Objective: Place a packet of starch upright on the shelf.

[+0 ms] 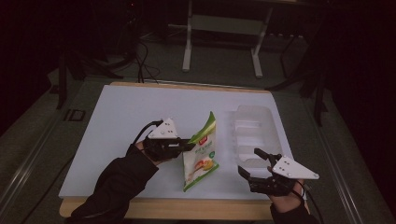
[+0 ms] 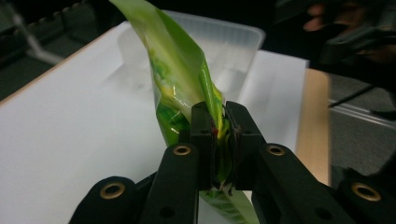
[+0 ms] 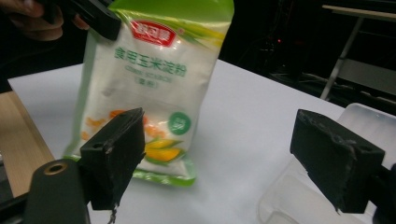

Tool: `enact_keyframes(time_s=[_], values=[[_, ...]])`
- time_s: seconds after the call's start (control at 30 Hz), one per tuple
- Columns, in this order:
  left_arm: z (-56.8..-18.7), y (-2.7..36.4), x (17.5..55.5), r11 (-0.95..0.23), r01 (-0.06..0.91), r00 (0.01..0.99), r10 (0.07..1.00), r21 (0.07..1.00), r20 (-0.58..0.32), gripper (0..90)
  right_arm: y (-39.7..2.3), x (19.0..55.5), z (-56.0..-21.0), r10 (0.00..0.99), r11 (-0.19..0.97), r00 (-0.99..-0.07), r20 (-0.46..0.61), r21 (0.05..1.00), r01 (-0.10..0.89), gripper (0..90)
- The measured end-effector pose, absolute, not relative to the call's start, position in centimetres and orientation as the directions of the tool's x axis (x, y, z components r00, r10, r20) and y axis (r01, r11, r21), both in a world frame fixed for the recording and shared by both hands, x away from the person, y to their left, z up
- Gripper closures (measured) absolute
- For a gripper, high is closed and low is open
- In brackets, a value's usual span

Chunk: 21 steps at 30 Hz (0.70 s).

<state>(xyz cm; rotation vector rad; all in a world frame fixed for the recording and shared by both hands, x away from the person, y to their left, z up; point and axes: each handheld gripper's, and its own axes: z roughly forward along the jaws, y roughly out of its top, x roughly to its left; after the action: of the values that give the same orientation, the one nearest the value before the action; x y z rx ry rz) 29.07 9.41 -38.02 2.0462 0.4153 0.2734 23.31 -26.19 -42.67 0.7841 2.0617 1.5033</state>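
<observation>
Nearest the table's front edge, at about five o'clock in the high view, the right gripper (image 1: 253, 163) is hovering just above the white table (image 1: 126, 116) with its jaws spread wide and gripping nothing; that gap is probably being kept so it can take a second hold, since in the right gripper view the two black jaws are framing the bag (image 3: 154, 88) without touching it; the wooden edge of the table is showing to one side.

A little farther in, at about seven o'clock, the left gripper (image 1: 190, 142) is pinching the bag (image 1: 201, 151) by its side seam near the green top; in the left gripper view the jaws are pressed tight on the crumpled green film (image 2: 187, 79), which is rising out of them toward twelve o'clock. Held that high, the bag is hanging nearly upright at the middle of the table, its bottom seam resting on or just over the white surface; which of the two I cannot tell. Gripping the seam rather than the powdery body is likely keeping the contents from shifting.

Farther back, at about two o'clock from the bag, a clear plastic tray (image 1: 252, 130) is lying open side up, just beside the bag, seemingly waiting to receive it.
</observation>
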Motion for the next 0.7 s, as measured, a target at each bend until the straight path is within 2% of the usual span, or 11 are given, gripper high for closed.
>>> enact_keyframes(time_s=[0.27, 0.53, 0.7], values=[[-36.9, 10.6, 28.8, -0.414, 0.145, 0.949, 0.315, 0.898, -0.008, 83.6, -25.1, 23.7, -41.3, 0.646, 0.247, -0.762, -0.047, 0.957, 0.151, 17.6], [-36.4, 10.4, 28.1, -0.410, 0.093, 0.970, 0.244, 0.907, 0.010, 83.7, -23.3, 25.7, -39.4, 0.578, 0.249, -0.815, -0.050, 0.961, 0.118, 17.6], [-35.9, 10.2, 27.6, -0.390, 0.066, 0.980, 0.199, 0.918, 0.015, 83.7, -22.3, 27.4, -39.7, 0.538, 0.257, -0.843, -0.007, 0.954, 0.156, 16.8]])
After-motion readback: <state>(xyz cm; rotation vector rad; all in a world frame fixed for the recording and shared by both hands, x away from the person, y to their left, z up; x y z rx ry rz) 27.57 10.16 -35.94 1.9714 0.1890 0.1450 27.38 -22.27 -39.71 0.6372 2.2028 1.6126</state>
